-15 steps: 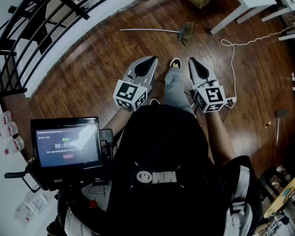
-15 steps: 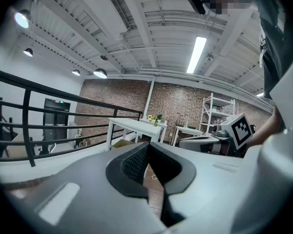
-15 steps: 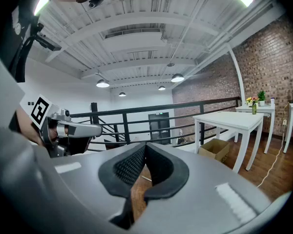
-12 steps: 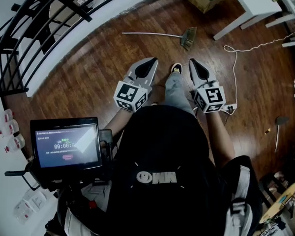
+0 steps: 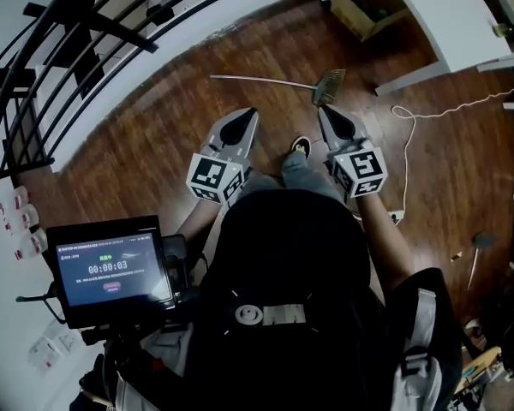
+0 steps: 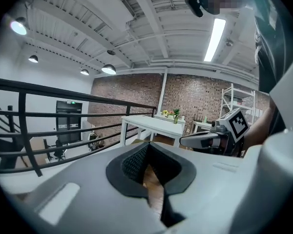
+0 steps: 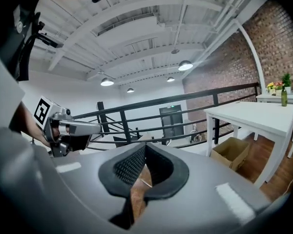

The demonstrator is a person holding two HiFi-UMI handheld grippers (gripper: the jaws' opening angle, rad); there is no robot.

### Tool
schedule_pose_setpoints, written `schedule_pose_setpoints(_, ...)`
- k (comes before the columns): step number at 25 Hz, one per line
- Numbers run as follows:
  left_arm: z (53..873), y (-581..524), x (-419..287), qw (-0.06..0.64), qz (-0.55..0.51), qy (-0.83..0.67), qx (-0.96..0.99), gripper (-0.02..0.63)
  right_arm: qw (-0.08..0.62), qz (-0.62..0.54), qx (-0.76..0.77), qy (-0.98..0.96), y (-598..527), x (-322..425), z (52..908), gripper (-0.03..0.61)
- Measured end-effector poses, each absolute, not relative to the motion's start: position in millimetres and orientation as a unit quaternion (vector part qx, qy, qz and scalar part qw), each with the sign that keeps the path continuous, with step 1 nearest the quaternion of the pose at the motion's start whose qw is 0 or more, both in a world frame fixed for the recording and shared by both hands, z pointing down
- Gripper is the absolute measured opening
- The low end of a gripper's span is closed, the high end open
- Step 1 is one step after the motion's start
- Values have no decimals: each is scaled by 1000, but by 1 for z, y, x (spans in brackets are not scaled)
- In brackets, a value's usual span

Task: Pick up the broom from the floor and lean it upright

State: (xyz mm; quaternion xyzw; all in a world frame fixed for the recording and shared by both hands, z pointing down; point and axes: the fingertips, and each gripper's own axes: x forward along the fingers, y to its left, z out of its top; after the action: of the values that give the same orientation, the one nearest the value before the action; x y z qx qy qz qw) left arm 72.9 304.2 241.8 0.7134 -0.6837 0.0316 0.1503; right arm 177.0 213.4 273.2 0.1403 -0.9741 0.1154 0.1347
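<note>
The broom lies flat on the wooden floor in the head view, its thin pale handle point(image 5: 265, 81) running left from the bristle head point(image 5: 329, 86). My left gripper point(image 5: 243, 115) is held above the floor just short of the handle, shut and empty. My right gripper point(image 5: 325, 110) is beside it, its tip close below the bristle head, also shut with nothing in it. In the left gripper view the jaws point(image 6: 147, 149) meet, with only floor showing through the gap. The right gripper view shows its jaws point(image 7: 145, 149) shut too, with a thin pale line on the floor behind them.
A black railing point(image 5: 86, 24) curves along the left and back. A white table point(image 5: 445, 15) and an open cardboard box point(image 5: 364, 2) stand at the back right. A white cable point(image 5: 428, 105) snakes across the floor on the right. A tablet screen point(image 5: 111, 268) sits at lower left. The person's shoe point(image 5: 301, 147) is between the grippers.
The person has stepped towards the broom, so both grippers are now nearer to it. The jaws of both stayed shut.
</note>
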Motion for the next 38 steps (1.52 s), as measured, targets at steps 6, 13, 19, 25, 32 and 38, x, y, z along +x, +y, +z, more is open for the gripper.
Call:
schedule_pose_setpoints(6, 234, 272, 52, 143, 41, -697, 702, 18, 132, 106, 113, -979, 184, 147, 275, 5)
schedule_pose_setpoints(13, 247, 252, 24, 157, 46, -705, 690, 18, 142, 116, 97, -978, 163, 118, 290, 4)
schedule_pose_setpoints(19, 265, 241, -4, 189, 32, -701, 687, 18, 170, 126, 94, -973, 149, 85, 305, 5)
schedule_pose_setpoints(25, 284, 224, -58, 220, 16, -699, 680, 18, 216, 141, 67, -964, 145, 23, 324, 5)
schedule_pose_setpoints(32, 355, 211, -140, 280, 12, -689, 669, 18, 337, 119, 7, -934, 140, -68, 421, 6)
schedule_pose_setpoints(38, 363, 212, -125, 319, 14, -653, 687, 18, 430, 58, -44, -900, 148, -68, 468, 173)
